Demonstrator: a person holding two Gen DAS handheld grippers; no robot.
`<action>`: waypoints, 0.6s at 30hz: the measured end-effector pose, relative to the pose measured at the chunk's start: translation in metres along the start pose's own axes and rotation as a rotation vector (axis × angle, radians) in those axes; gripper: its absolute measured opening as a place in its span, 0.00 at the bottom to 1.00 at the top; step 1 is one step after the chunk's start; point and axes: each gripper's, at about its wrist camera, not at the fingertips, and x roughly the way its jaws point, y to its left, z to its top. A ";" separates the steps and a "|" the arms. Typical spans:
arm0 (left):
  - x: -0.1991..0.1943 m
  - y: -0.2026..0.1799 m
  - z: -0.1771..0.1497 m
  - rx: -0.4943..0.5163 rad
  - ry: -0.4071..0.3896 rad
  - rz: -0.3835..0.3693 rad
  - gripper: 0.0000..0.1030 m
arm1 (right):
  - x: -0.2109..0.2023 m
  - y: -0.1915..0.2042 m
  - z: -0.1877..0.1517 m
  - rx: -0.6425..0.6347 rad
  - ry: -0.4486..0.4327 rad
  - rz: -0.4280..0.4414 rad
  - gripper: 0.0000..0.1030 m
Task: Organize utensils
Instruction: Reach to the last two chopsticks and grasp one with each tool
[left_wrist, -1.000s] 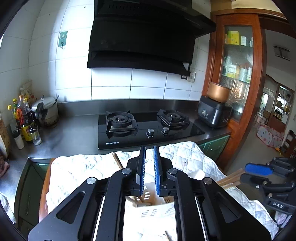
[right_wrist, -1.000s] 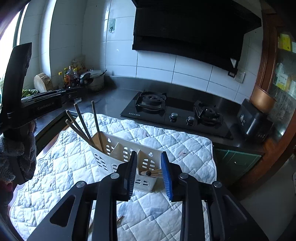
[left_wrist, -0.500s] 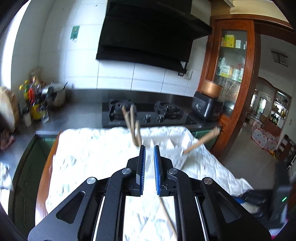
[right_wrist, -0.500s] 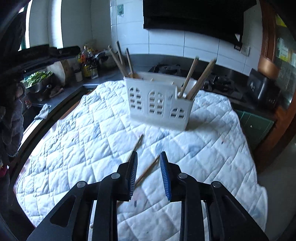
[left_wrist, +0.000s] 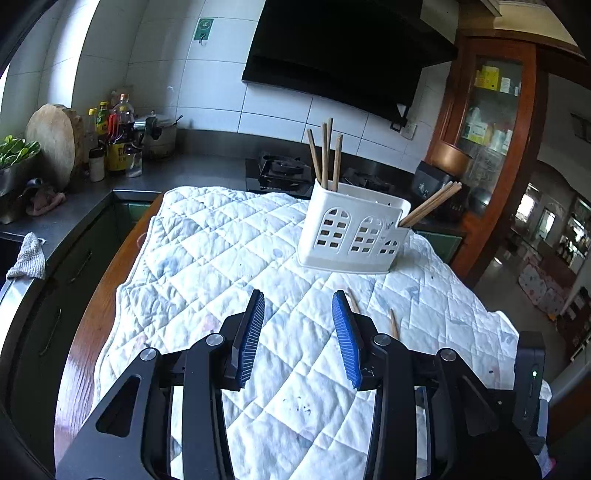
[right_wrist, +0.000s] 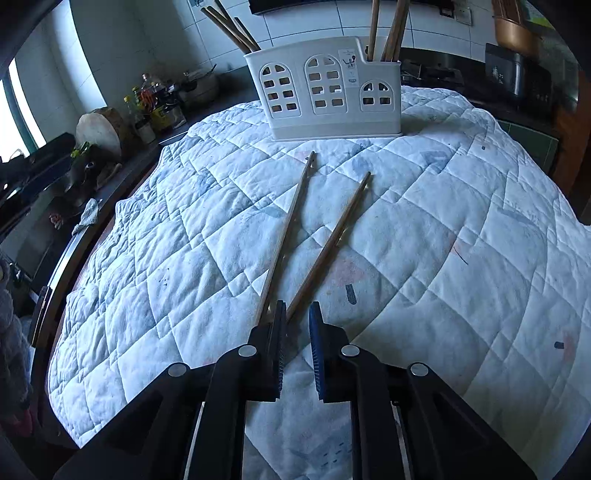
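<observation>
A white utensil holder (left_wrist: 351, 232) with arched cut-outs stands on the quilted cloth (left_wrist: 229, 258) and holds several wooden chopsticks (left_wrist: 325, 155). It also shows in the right wrist view (right_wrist: 325, 88). Two loose chopsticks lie on the cloth, the left one (right_wrist: 288, 229) and the right one (right_wrist: 332, 240). My right gripper (right_wrist: 297, 314) is low over the cloth, open a little, with the near end of the right chopstick between its fingertips. My left gripper (left_wrist: 297, 306) is open wide and empty, above the cloth in front of the holder.
A gas hob (left_wrist: 284, 173) and grey counter lie behind the cloth. Bottles (left_wrist: 114, 140), a pot and a round chopping block (left_wrist: 55, 144) stand at the back left. A wooden cabinet (left_wrist: 491, 122) is at the right. The cloth's edge drops off at the left.
Both grippers have pulled back from the holder and dropped toward the cloth. My left gripper has opened wide. My right gripper has come down onto the near ends of the loose chopsticks.
</observation>
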 end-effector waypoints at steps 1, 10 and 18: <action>-0.001 0.001 -0.003 0.007 0.002 0.013 0.38 | 0.002 0.001 0.000 0.014 0.005 0.007 0.12; -0.003 0.019 -0.014 -0.044 0.020 0.035 0.41 | 0.014 0.008 -0.006 0.062 0.011 -0.038 0.12; 0.004 0.018 -0.032 -0.064 0.065 0.041 0.44 | 0.011 0.011 -0.008 0.045 -0.017 -0.096 0.10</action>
